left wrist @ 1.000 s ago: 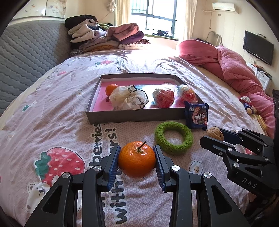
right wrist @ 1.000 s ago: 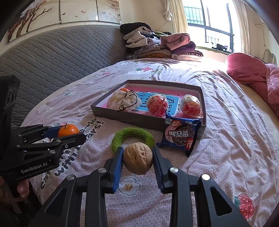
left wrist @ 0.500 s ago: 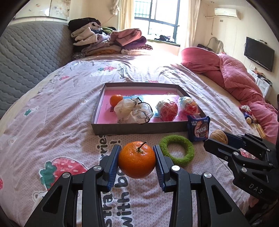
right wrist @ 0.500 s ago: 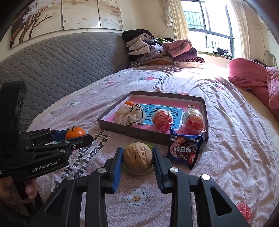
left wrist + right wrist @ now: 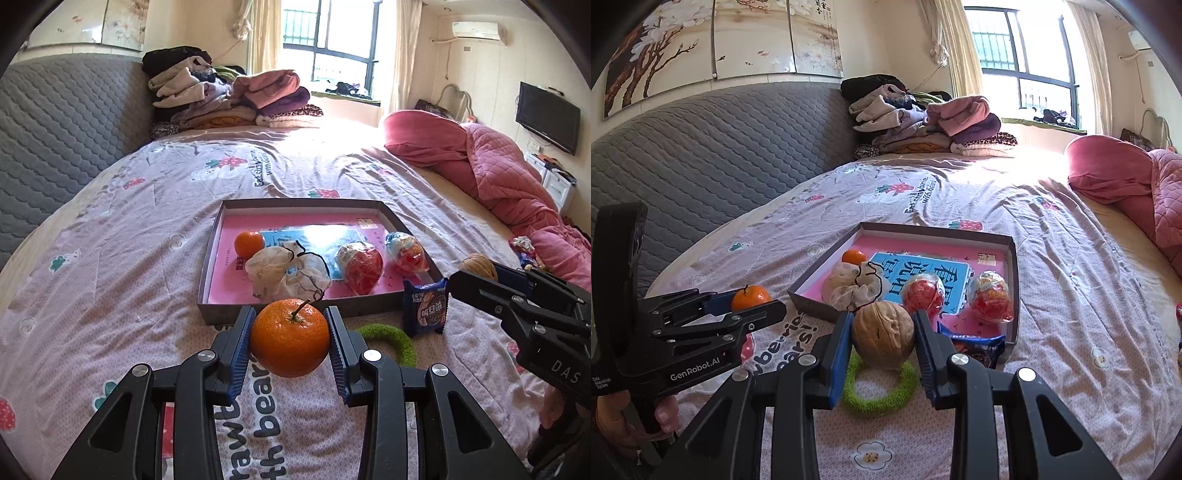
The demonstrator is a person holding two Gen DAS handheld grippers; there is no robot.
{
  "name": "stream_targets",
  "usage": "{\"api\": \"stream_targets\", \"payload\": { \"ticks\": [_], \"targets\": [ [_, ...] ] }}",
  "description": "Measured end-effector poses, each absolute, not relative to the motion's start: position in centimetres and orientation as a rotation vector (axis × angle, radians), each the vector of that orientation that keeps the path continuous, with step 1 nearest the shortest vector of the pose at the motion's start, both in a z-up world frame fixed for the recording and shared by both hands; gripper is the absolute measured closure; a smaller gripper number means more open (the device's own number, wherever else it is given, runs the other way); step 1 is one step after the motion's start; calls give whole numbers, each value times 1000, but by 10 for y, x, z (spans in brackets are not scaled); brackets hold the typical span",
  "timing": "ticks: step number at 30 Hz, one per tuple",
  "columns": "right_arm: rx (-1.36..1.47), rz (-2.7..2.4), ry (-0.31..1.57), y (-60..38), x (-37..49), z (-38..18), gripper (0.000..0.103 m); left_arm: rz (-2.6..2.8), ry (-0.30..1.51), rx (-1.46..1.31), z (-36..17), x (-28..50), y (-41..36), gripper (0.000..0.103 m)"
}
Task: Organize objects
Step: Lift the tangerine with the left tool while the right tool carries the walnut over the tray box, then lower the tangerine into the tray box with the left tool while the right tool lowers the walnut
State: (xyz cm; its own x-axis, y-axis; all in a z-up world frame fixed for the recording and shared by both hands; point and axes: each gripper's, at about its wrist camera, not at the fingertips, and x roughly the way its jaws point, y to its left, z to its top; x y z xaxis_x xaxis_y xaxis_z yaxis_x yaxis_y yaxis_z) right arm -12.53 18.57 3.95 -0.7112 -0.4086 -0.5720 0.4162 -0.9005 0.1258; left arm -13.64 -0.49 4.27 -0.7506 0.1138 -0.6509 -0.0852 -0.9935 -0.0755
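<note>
Tangerine [image 5: 290, 343] with a short stem sits clamped between the blue ribbed pads of the left gripper [image 5: 290, 349], held clear above the pink printed bedsheet [image 5: 110, 280], just in front of the near wall of the grey cardboard tray [image 5: 212, 266]. In the right wrist view the same gripper shows at the left edge, with fingers [image 5: 666, 410] of a hand wrapped round its handle

Right gripper [image 5: 882, 343] has its pads pressed on both sides of a walnut [image 5: 883, 334], also lifted off the sheet; from the left wrist view the nut peeks above that gripper's black fingers at the right. Directly under the walnut lies a green fuzzy ring [image 5: 879, 391] on the bed, near the tray's front wall

Inside the tray, on its pink floor, rest a smaller tangerine [image 5: 249, 243] at the left, a crumpled white net bag with black cord [image 5: 286, 275] beside it, and 2 plastic-wrapped red toys [image 5: 358, 267] toward the right, side by side. A blue snack packet [image 5: 424, 312] leans against the outside of the tray's near right corner

Further back, a pile of folded clothes [image 5: 229, 99] sits by the grey quilted headboard [image 5: 62, 125], and a pink quilt [image 5: 491, 173] is bunched along the right side of the bed
</note>
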Motion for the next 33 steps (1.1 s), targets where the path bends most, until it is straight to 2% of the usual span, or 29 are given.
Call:
{"api": "stream_targets", "payload": {
  "ticks": [13, 33],
  "targets": [
    [837, -2597, 51, 178, -175, 43, 70, 2859, -36, -1077, 40, -176, -12, 64],
    [939, -2489, 181, 133, -214, -5, 70, 2855, -50, -1168, 5, -231, -24, 64]
  ]
}}
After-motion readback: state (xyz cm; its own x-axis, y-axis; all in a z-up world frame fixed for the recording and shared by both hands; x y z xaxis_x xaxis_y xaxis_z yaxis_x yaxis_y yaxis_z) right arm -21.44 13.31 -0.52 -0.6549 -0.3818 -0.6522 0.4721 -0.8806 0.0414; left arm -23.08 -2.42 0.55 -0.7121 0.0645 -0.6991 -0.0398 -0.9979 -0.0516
